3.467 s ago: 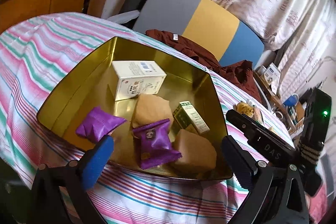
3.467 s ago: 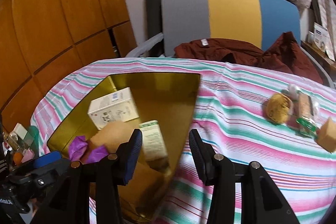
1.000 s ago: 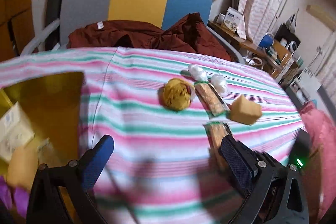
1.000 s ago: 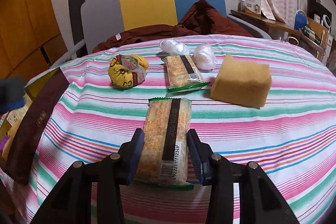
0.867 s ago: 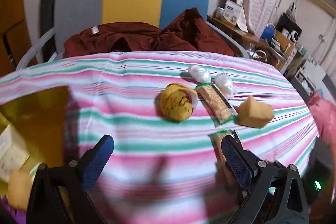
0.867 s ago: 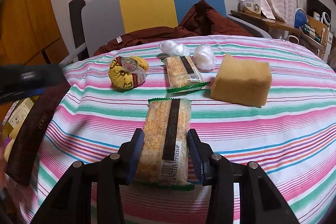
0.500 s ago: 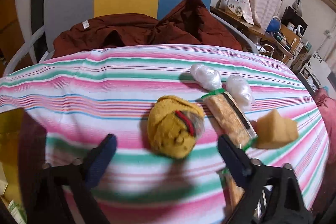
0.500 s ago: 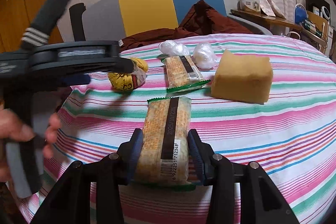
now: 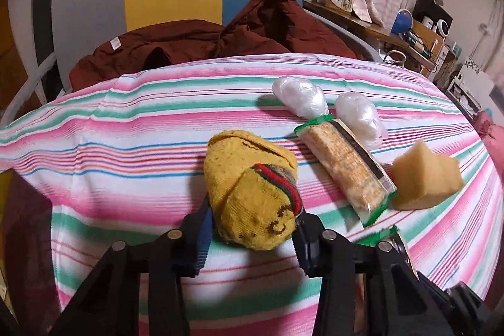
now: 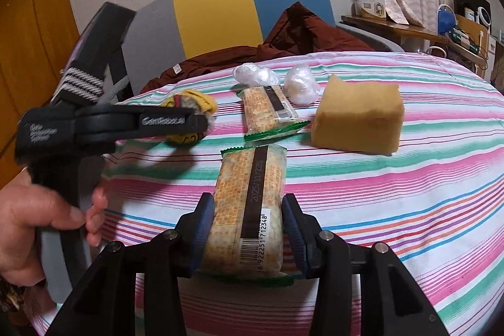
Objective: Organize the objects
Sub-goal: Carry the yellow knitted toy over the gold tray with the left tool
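A rolled yellow sock ball with a red and green band lies on the striped tablecloth. My left gripper reaches down over it, jaws closing, and both blue pads touch the ball's sides. The right wrist view shows the left gripper side-on, covering part of the sock ball. My right gripper is shut on a long cracker packet resting on the cloth.
A second cracker packet, a tan sponge block and two white plastic-wrapped lumps lie to the right. A dark lid sits at the left edge. A chair with brown clothing stands behind the table. A hand holds the left gripper.
My left gripper swung right from the gold tin, dropped onto the sock ball, and its wide-open jaws closed onto it. The right gripper stayed put on the cracker packet.
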